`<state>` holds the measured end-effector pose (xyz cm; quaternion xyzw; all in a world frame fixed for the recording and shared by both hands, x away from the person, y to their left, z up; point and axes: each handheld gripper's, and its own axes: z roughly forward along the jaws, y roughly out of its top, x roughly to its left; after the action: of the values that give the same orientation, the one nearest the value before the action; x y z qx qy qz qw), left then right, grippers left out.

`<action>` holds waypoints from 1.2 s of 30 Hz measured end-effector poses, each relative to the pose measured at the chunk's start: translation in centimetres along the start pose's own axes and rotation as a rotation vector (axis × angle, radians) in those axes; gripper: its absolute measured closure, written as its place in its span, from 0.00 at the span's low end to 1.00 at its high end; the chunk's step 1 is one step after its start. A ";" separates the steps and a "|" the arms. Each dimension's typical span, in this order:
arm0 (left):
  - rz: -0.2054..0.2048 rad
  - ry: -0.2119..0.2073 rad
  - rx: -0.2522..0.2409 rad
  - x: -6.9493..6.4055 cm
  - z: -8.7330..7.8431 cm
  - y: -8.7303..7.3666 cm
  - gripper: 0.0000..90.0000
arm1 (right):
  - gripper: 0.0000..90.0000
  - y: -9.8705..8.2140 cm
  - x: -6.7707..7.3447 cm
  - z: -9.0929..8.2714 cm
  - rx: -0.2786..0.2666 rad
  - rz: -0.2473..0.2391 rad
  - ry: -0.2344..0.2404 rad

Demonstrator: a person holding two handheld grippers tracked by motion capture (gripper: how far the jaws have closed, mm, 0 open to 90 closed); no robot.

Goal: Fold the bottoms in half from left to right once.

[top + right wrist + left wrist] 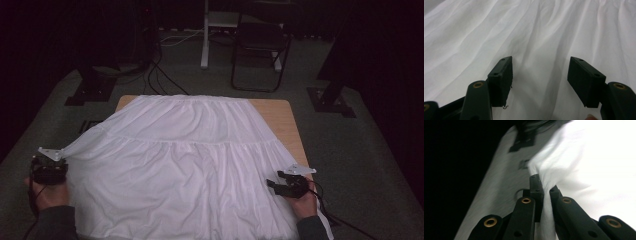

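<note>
Dim grey carpet surrounds a wooden table in the high view, with a dark folding chair and a white stand farther back and black cables trailing on the floor. A white gathered skirt lies spread over nearly all of the tabletop, its narrower gathered band at the far edge and its wide hem toward the person. The left gripper sits at the skirt's left edge, off the table's side, with a corner of cloth drawn out to it; the left hand holds it. The right gripper rests over the cloth near the right hem, held by the right hand.

From the left gripper view, the left gripper has its jaws clenched on a pinched fold of the skirt, grey floor beside it.

From the right gripper view, the right gripper stands with jaws spread wide apart, nothing between them, just above the rippled skirt.
</note>
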<state>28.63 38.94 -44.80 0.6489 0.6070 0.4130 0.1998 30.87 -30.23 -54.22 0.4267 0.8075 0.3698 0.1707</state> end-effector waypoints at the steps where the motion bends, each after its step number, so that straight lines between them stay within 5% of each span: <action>1: 0.016 -0.044 -0.024 -0.8 -0.9 0.4 0.98 | 0.40 0.0 0.0 0.1 0.003 0.000 -0.002; 4: 0.035 -0.206 -0.102 -3.0 -3.5 1.7 0.98 | 0.40 -0.2 0.0 0.4 0.020 -0.005 -0.014; 9: 0.154 -0.376 -0.177 -7.6 -6.4 3.6 0.98 | 0.39 -0.2 0.1 0.5 0.012 -0.009 -0.020; 10: 0.154 -0.376 -0.177 -7.6 -6.4 3.6 0.98 | 0.39 -0.2 0.1 0.5 0.012 -0.009 -0.020; 11: 0.171 -0.453 -0.194 -9.2 -6.9 4.2 0.98 | 0.39 -0.2 0.2 0.6 0.011 -0.019 -0.028; 14: 0.223 -0.574 -0.231 -12.4 -7.8 5.5 0.98 | 0.38 -0.3 0.3 0.6 0.000 -0.016 -0.030; 21: 0.332 -0.767 -0.271 -19.6 -7.6 8.4 0.98 | 0.37 -0.4 0.4 0.7 -0.008 -0.010 -0.035; 26: 0.301 -0.980 -0.268 -24.4 -6.8 10.1 0.98 | 0.37 -0.4 0.5 0.7 -0.009 -0.007 -0.035; 30: 0.259 -1.171 -0.290 -28.1 -7.6 11.5 0.98 | 0.37 -0.4 0.4 0.7 -0.008 -0.009 -0.036; 33: 0.260 -1.309 -0.314 -31.1 -9.1 12.2 0.98 | 0.37 -0.4 0.5 0.7 -0.009 -0.008 -0.037; 36: 0.286 -1.396 -0.297 -34.4 -9.8 12.1 0.98 | 0.37 -0.4 0.5 0.7 -0.009 -0.008 -0.038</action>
<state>31.21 1.61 -39.99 0.8003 0.1848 0.0031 0.5704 30.78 -29.69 -54.96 0.4297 0.8041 0.3647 0.1892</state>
